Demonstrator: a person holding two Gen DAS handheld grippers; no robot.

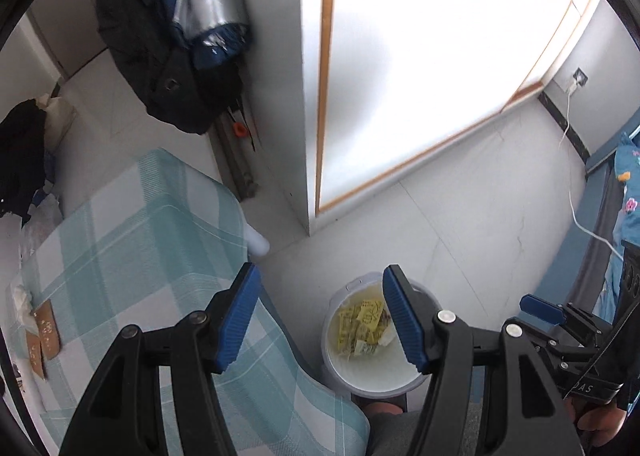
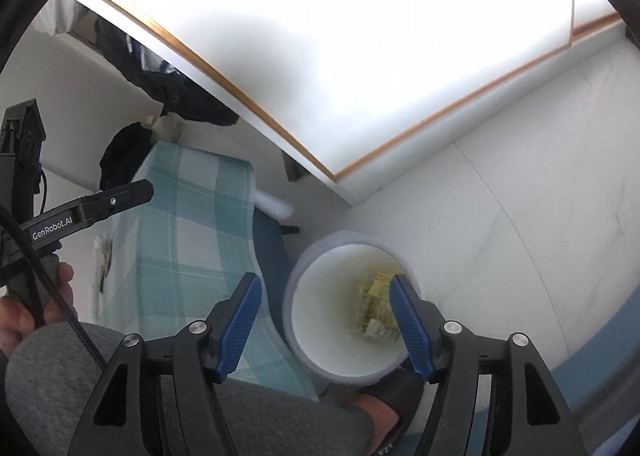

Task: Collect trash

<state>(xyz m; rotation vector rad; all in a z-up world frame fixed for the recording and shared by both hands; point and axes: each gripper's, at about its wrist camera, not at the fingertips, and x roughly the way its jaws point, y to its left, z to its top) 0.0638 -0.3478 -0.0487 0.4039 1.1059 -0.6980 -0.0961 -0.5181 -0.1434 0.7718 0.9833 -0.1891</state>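
White bin on floor, yellow wrappers at its bottom, just beside the checked-cloth table. Left gripper and right gripper both above it, jaws apart, nothing between. Dark coats hang on wall behind.

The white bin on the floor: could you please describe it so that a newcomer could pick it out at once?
Start at the table with the teal checked cloth and drop to the pale floor off its near corner. There stands a round white bin, open at the top. It alone holds yellow scraps of trash, visible at the bottom.
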